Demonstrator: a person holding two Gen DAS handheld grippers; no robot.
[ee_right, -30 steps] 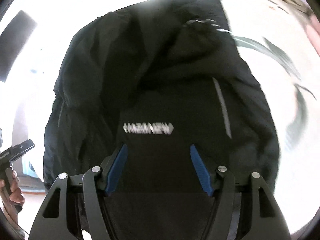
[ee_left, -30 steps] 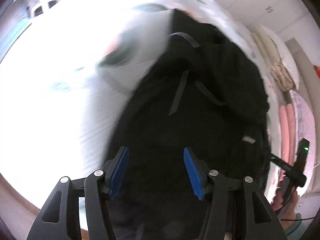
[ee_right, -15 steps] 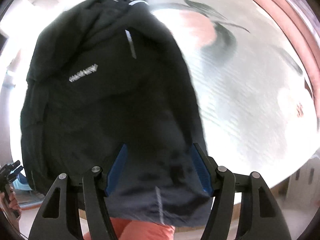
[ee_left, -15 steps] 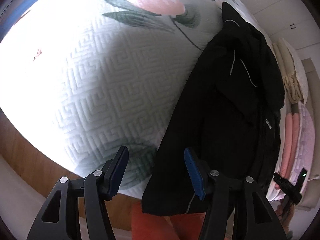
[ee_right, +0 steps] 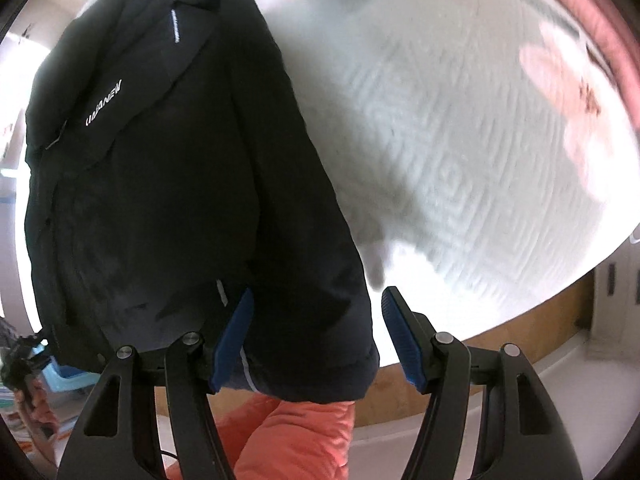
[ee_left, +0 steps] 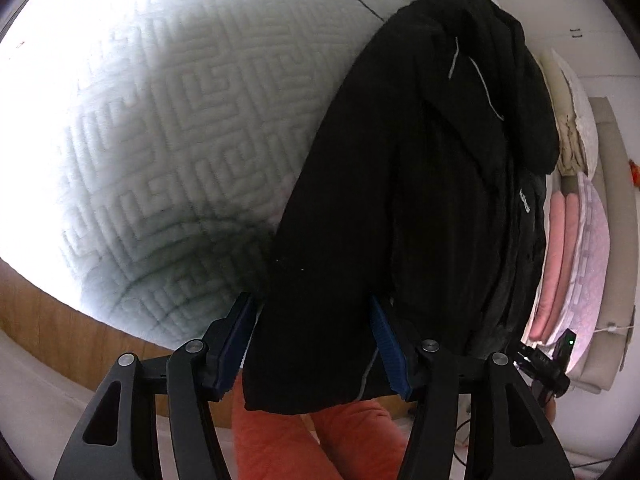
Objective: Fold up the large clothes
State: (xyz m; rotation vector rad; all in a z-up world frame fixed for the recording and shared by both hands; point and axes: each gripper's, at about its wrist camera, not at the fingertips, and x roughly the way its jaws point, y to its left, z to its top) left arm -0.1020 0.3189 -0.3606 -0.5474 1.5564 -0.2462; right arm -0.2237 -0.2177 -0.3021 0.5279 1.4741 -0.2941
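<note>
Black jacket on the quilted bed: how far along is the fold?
Done: the black padded jacket lies lengthwise on the white quilted bedspread as a narrow strip, sides apparently folded in. In hand: the left gripper and right gripper straddle its near hem corners, jaws open, nothing pinched. Left: gripping the hem and folding it toward the collar.

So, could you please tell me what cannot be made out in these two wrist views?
- Left wrist view: whether the left gripper fingers press the black jacket; the dark hem hides the contact.
- Right wrist view: the quilted bedspread pattern is blurred.
- Right wrist view: the jacket's white lettering is too small to read.
- Both views: the jacket's underside is hidden by its own folds.
</note>
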